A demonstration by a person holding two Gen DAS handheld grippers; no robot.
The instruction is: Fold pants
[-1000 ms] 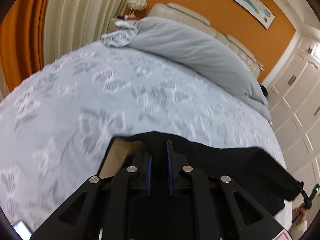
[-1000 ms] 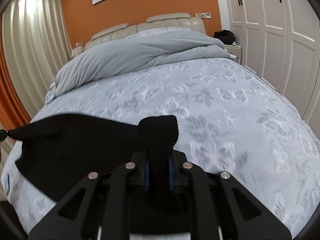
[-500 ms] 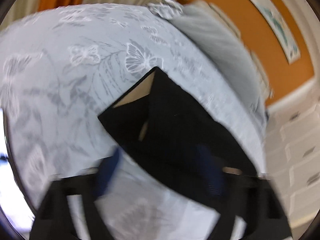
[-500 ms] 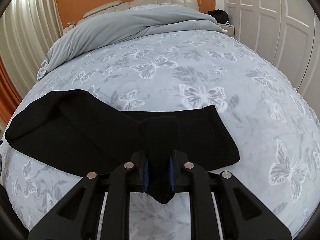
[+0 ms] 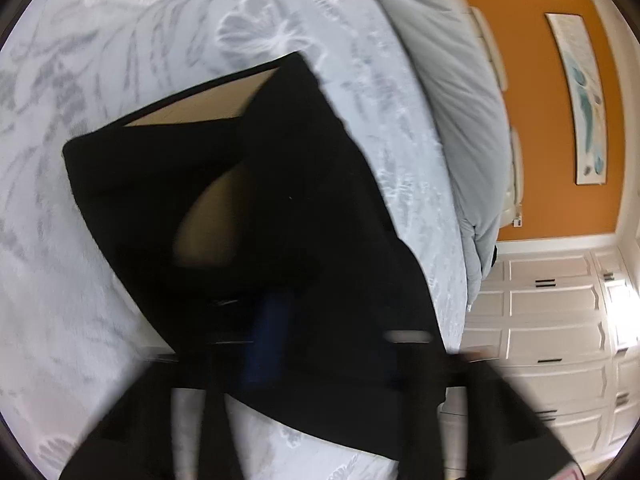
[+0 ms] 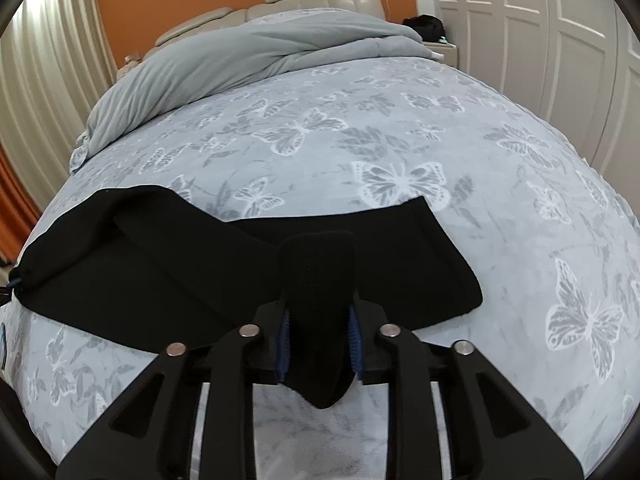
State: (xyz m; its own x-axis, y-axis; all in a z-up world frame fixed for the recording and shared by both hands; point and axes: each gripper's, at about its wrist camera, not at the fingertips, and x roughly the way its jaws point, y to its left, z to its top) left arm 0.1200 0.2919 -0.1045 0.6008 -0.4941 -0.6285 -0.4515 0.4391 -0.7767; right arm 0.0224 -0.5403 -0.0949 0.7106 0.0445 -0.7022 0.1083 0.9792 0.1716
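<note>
Black pants lie folded across the butterfly-print bed, near its front edge. My right gripper has a bunched fold of them standing between its blue pads. Its jaws are opening, and the cloth still fills the gap and touches both pads. The left wrist view is blurred and rolled. There the pants show a tan lining at their open end. My left gripper is low over their near edge, closed with the black cloth between its fingers.
A grey duvet is heaped at the head of the bed below a padded headboard. White wardrobe doors line the right side and cream curtains the left. The patterned sheet stretches beyond the pants.
The left gripper let go, opened wide, rolled and dropped closer to the pants, then closed again. The right gripper lowered the pants onto the bed and its jaws have widened.
</note>
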